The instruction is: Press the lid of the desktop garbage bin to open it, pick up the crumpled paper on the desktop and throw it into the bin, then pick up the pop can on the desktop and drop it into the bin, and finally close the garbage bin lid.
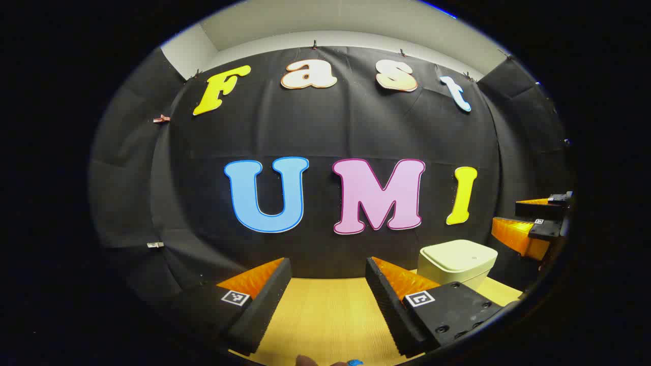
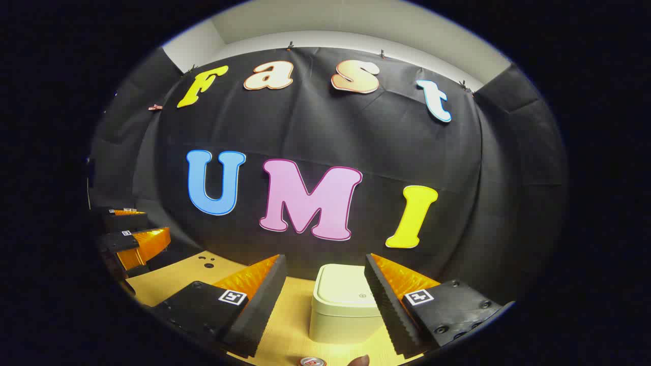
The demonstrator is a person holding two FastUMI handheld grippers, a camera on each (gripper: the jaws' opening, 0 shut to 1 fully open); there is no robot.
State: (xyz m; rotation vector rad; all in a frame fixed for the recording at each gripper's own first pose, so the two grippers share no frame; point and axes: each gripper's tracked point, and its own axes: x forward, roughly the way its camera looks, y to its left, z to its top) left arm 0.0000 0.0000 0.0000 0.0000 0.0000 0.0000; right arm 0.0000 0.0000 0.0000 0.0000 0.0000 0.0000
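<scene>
Lidded bin (image 2: 346,305) on wooden desktop (image 2: 173,277).
Both grippers (image 1: 328,282) (image 2: 325,282) spread wide (empty); smooth rounded box, can's rim (image 2: 311,361) cut off near.

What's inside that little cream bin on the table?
The garbage bin has its lid shut flat, so its inside is covered and cannot be seen. Nothing lies on the lid. Behind it hangs the black cloth wall; under it is the wooden table.

Each gripper, the left gripper (image 1: 328,284) and the right gripper (image 2: 325,282), carries two wedge-shaped fingers with ridged, sawtooth inner faces. The finger mounts are dark blocks with recessed screw holes. Every finger wears a small square black-and-white marker near its base.
</scene>
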